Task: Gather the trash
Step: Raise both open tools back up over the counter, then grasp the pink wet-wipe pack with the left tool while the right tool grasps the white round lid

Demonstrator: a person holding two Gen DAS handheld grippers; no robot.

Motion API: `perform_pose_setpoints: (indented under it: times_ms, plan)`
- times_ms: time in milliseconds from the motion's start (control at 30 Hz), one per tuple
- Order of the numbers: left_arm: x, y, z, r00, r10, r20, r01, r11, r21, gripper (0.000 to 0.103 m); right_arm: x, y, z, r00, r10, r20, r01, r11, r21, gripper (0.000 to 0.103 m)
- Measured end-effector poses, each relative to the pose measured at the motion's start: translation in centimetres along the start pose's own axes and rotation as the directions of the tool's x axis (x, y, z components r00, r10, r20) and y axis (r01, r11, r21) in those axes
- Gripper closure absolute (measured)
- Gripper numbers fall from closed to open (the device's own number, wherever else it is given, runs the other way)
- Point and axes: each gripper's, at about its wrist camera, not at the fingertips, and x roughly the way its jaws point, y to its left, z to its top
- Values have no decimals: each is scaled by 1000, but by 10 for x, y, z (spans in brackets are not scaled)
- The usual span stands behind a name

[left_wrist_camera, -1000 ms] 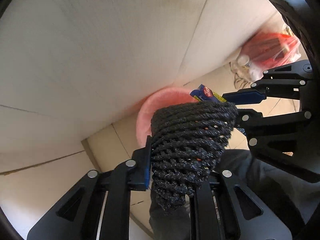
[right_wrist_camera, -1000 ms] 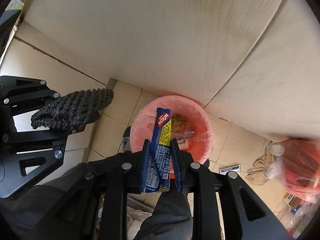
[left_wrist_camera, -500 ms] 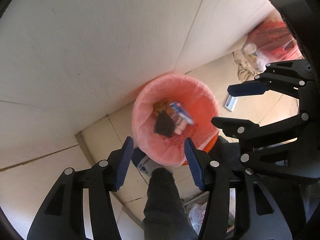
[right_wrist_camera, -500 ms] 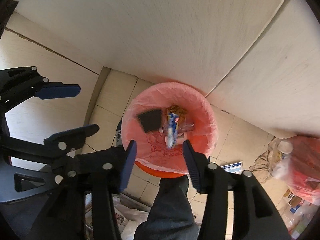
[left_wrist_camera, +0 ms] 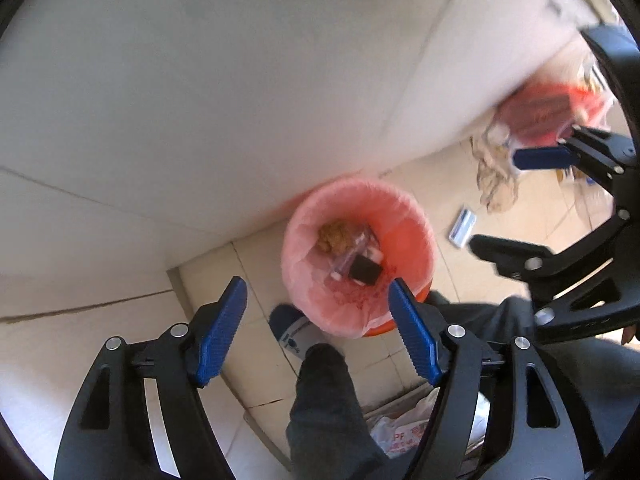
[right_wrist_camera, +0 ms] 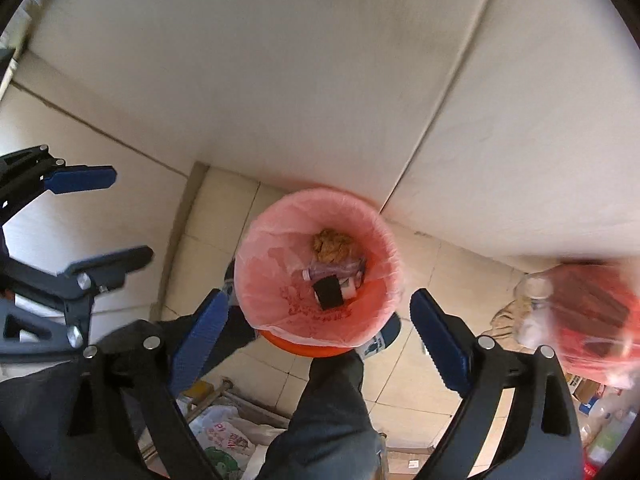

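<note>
Near first: left gripper [left_wrist_camera: 318, 312] fingers spread, nothing between, jaws just been opening; right gripper [right_wrist_camera: 320, 328] fingers spread wider, also bare, jaws just been opening too. Both pointing steeply down over the bin [right_wrist_camera: 320, 346], orange, lined with a pink bag [right_wrist_camera: 260, 248]. Task's things down inside: black mesh piece [right_wrist_camera: 328, 291] lying flat on the heap, a clear wrapper and brown crumpled scrap [right_wrist_camera: 332, 245] beside it; blue snack packet not clearly visible, probably under the rest. Drop step looks finished. To finish well: keep fingers wide and lift straight, clear of the bag lip, so no liner gets snagged or pulled off the rim. Person's legs [right_wrist_camera: 332, 408] and shoes [left_wrist_camera: 290, 326] right against the bin on the near side, so little room there. Further out: tiled floor [right_wrist_camera: 416, 272] with open room to the right of the bin; small card or packet [left_wrist_camera: 462, 226] lying loose there, likely a next pick. Rag [left_wrist_camera: 494, 176] and red bag of clutter [right_wrist_camera: 596, 320] further right. Beyond: pale wall panels [right_wrist_camera: 280, 80] just behind the bin, corner at left, no room to swing that way. White plastic bag [right_wrist_camera: 224, 436] under the legs.
</note>
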Motion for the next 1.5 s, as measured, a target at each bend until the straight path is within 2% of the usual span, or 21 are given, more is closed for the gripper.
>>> perform_pose_setpoints:
  times_ms: [200, 300, 433, 667, 967, 1233, 1333, 1500]
  plan:
    - [-84, 19, 12, 995, 37, 94, -27, 994, -103, 26, -92, -4, 14, 993, -8, 115, 5, 1000, 31, 5]
    - [-124, 26, 18, 986, 65, 151, -45, 990, -135, 18, -134, 1, 22, 985, -29, 172, 25, 999, 29, 5]
    - [-170, 33, 34, 969, 105, 225, -67, 983, -171, 10, -178, 4, 34, 972, -50, 230, 44, 999, 32, 5]
    - [-225, 36, 72, 933, 152, 325, -88, 975, -204, 6, -239, -3, 59, 936, -92, 341, 78, 995, 56, 5]
    - [-273, 50, 124, 895, 211, 394, -122, 964, -237, 6, -292, -25, 100, 878, -144, 456, 111, 989, 98, 5]
    - [-289, 58, 166, 870, 244, 429, -139, 955, -263, 6, -304, -45, 149, 852, -163, 498, 129, 986, 103, 5]
    - [-285, 61, 183, 870, 240, 431, -128, 953, -273, 6, -300, -53, 170, 847, -171, 503, 139, 985, 101, 5]
    - [-260, 65, 214, 888, 214, 407, -97, 952, -290, 6, -291, -71, 209, 848, -172, 501, 133, 985, 112, 5]
